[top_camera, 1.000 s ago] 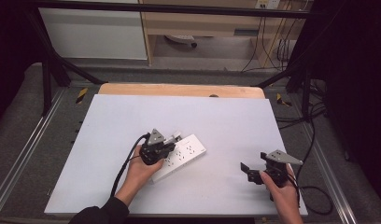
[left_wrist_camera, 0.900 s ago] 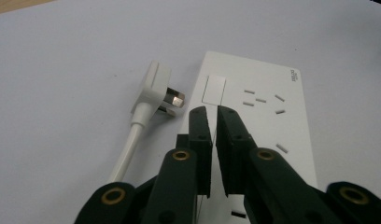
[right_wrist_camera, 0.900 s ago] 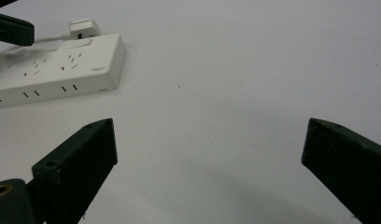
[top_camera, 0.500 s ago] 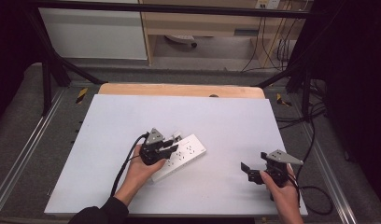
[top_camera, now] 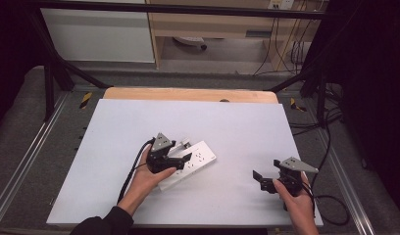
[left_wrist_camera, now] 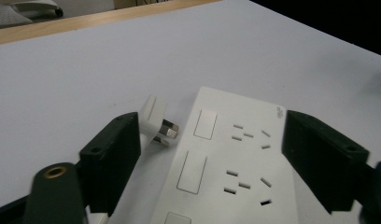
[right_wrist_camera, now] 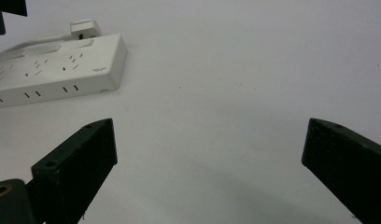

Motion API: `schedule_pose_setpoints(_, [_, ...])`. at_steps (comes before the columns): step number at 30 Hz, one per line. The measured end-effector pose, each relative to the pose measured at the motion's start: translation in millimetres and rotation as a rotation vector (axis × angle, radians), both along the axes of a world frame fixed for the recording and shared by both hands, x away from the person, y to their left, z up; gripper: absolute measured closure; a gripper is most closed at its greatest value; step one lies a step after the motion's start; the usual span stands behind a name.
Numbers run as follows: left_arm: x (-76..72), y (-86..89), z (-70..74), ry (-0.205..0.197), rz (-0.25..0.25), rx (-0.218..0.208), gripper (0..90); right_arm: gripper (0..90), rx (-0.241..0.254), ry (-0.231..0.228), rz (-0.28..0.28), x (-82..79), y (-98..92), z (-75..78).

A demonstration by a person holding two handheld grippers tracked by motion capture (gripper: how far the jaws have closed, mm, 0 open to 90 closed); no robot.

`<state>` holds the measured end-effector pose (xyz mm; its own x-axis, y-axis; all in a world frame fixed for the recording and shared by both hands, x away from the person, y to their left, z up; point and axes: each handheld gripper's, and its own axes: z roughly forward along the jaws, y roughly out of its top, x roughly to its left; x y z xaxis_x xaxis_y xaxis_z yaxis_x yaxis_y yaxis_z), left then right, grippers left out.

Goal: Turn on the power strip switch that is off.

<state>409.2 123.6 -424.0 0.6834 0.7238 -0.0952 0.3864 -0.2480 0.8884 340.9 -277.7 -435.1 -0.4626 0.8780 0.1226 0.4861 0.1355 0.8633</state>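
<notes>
Power strip (top_camera: 188, 164) lies near the middle of the counter (top_camera: 114, 127), angled, a little toward the person's edge. In the high view the left tongs (top_camera: 181, 159) hover right over the strip's near half, and a small white plug (top_camera: 185, 143) lies just beside the strip on its far side. The right tongs (top_camera: 261, 180) rest near the counter's right-hand near corner, well apart from the strip, jaws spread and empty.

In the left gripper view the jaws stand wide on either side of the strip (left_wrist_camera: 235, 163), touching nothing; the plug (left_wrist_camera: 157, 122) lies on its side on the counter, metal pins pointing toward the strip, just beside its edge. The jaws have just been opening, and nothing is gripped between them.

In the right gripper view the tongs (right_wrist_camera: 207, 154) gape over bare counter, with the strip (right_wrist_camera: 53, 67) and the plug (right_wrist_camera: 85, 28) off toward the upper left.

The step in hand looks like a release of the plug beside the strip. To do it well, the left hand should probably lift straight up before drawing away, so that neither jaw clips the plug or nudges the strip askew.

Against the earlier high views, strip and both hands sit in the same places; only the left jaws stand visibly wider.
</notes>
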Motion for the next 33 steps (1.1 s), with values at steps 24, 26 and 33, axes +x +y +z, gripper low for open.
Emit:
schedule_pose_setpoints(24, [-36.2,43.9,29.1,-0.059,0.020,-0.092,7.6,3.4,0.006,-0.004,0.003,0.5,0.1,0.3])
schedule_pose_setpoints(26, [-39.4,49.7,30.9,-0.060,0.031,-0.101,7.2,3.4,0.006,-0.002,0.003,0.3,0.0,0.4])
schedule_pose_setpoints(33, [-48.4,69.0,34.3,-0.070,0.060,-0.125,6.6,3.4,0.007,-0.002,0.002,0.4,-0.1,0.3])
